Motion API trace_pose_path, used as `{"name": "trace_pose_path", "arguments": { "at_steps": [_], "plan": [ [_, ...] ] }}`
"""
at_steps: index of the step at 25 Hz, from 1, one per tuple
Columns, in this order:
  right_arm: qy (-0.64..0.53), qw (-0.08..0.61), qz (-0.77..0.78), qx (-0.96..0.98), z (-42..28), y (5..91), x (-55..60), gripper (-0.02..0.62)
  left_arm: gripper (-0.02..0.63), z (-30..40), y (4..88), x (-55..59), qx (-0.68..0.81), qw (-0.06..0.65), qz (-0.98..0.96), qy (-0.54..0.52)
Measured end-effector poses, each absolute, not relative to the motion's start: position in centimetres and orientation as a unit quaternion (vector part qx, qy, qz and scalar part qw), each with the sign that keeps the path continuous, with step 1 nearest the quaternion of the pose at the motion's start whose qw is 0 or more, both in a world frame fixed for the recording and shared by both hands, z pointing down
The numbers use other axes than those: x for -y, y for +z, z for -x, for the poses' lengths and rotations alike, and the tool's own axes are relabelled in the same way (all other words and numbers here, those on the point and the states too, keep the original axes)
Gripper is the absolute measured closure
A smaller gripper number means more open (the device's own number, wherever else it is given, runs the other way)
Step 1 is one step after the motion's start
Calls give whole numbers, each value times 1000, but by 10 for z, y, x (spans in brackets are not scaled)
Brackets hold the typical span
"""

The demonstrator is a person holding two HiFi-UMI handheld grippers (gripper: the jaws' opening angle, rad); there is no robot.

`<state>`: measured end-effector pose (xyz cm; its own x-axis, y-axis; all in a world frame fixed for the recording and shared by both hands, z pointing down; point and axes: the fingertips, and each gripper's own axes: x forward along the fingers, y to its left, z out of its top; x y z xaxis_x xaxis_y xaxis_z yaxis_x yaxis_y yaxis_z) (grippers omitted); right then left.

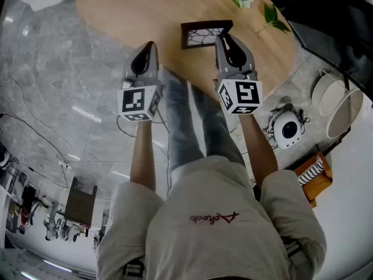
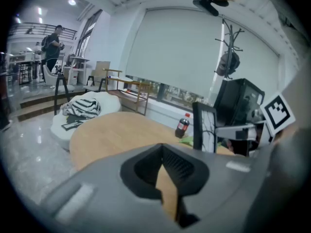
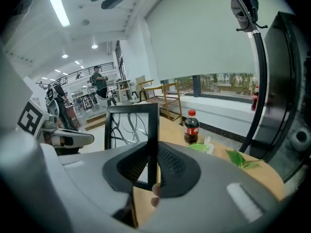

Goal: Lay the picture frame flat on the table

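The black picture frame (image 1: 204,34) stands upright near the front edge of the round wooden table (image 1: 140,10), and its glass shows a branch pattern. My right gripper (image 1: 225,38) is shut on the frame's right side bar. In the right gripper view that bar (image 3: 152,130) runs upright between the jaws of my right gripper (image 3: 151,166). My left gripper (image 1: 150,44) hovers over the table's front edge, left of the frame and apart from it. In the left gripper view my left gripper (image 2: 167,176) is shut and holds nothing, while the frame (image 2: 206,127) stands to its right.
A cola bottle (image 3: 191,126) and green leaves (image 1: 271,13) lie at the table's far right. A black chair (image 1: 332,22) stands right of the table. On the floor are a white round device (image 1: 288,130) and a white lampshade (image 1: 335,104). A beanbag (image 2: 82,108) sits beyond the table.
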<state>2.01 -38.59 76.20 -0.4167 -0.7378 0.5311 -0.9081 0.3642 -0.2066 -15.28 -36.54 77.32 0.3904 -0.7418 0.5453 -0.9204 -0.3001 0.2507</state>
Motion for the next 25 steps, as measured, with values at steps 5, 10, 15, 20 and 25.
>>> {"name": "trace_pose_path", "arguments": {
  "at_steps": [5,10,15,20,25],
  "plan": [
    [256,199,-498,804,-24,798,364,528,604,148,792,358,530,271,-787,160],
    [271,223,-487,800,-25,826,350,528,604,150,804,351,536,278,-781,161],
    [289,242,-483,790,-20,851,347,528,604,153,804,351,536,277,-781,161],
    [300,256,-481,783,-11,867,355,528,604,158,794,358,541,273,-780,154],
    [314,266,-482,773,0,879,370,528,604,167,785,364,547,272,-778,145]
  ]
}}
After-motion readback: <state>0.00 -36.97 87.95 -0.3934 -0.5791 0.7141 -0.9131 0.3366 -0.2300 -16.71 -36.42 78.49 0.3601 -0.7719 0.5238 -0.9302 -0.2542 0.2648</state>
